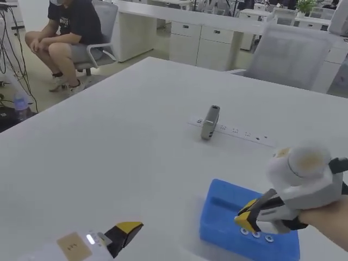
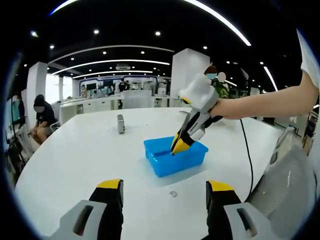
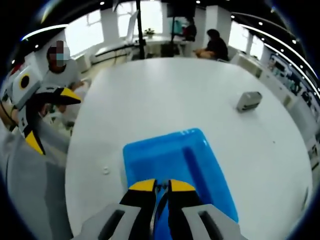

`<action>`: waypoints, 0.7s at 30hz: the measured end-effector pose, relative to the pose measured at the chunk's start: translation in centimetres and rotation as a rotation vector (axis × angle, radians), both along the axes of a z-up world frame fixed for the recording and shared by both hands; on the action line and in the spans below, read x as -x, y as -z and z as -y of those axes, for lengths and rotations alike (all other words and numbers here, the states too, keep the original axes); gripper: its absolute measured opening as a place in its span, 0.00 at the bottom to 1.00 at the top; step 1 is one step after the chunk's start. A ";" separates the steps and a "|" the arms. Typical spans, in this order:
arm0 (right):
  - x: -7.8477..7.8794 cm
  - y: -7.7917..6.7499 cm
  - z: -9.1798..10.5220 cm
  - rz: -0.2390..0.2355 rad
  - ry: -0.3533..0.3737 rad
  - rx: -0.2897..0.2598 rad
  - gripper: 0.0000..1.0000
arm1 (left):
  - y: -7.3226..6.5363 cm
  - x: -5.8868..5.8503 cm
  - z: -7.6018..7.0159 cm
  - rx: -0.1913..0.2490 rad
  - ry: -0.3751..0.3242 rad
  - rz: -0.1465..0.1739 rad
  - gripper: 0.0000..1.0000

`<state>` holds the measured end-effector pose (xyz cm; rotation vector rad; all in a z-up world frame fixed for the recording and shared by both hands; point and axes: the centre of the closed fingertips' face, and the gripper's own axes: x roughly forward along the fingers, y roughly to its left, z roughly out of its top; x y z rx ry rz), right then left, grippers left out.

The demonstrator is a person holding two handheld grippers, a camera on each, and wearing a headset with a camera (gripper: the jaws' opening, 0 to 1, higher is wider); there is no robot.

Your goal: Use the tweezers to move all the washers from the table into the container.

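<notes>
The white bench (image 1: 109,141) takes up most of the head view. Beyond its far left corner a person (image 1: 70,27) sits on a chair, and an empty grey chair (image 1: 288,54) stands past its far right edge.

A blue container (image 1: 223,209) sits close to the near edge, towards the right. The right gripper (image 1: 246,217) hangs over it, held by a bare hand, with its yellow tips down inside the rim. Its jaws are drawn almost together with only a slim gap between them, and I cannot tell whether anything thin is pinched there.

The left gripper (image 2: 165,186) is low at the near edge, left of the container and well apart from it. Its jaws are spread wide and hold nothing.

A white power strip (image 1: 239,131) lies flat out in the middle of the bench, and a grey device (image 1: 210,122) rests across its left end.

Three washers (image 1: 256,235) lie in a row on the container floor, just under the right gripper's tips. One washer (image 2: 173,193) lies on the bench between the container and the left gripper's open jaws, with bare bench top all round it.
</notes>
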<state>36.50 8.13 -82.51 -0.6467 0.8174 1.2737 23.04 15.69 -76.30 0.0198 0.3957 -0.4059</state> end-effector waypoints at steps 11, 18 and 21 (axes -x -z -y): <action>-0.3 1.7 0.0 -0.006 -0.039 0.067 0.05 | 0.0 0.0 -0.1 0.000 -0.004 0.000 0.67; -0.3 1.8 0.5 0.012 -0.046 0.088 0.05 | -0.1 0.0 -0.2 0.005 -0.009 0.004 0.67; -0.3 1.4 0.5 0.016 -0.036 0.073 0.05 | -0.1 0.0 -0.1 0.006 -0.007 0.003 0.67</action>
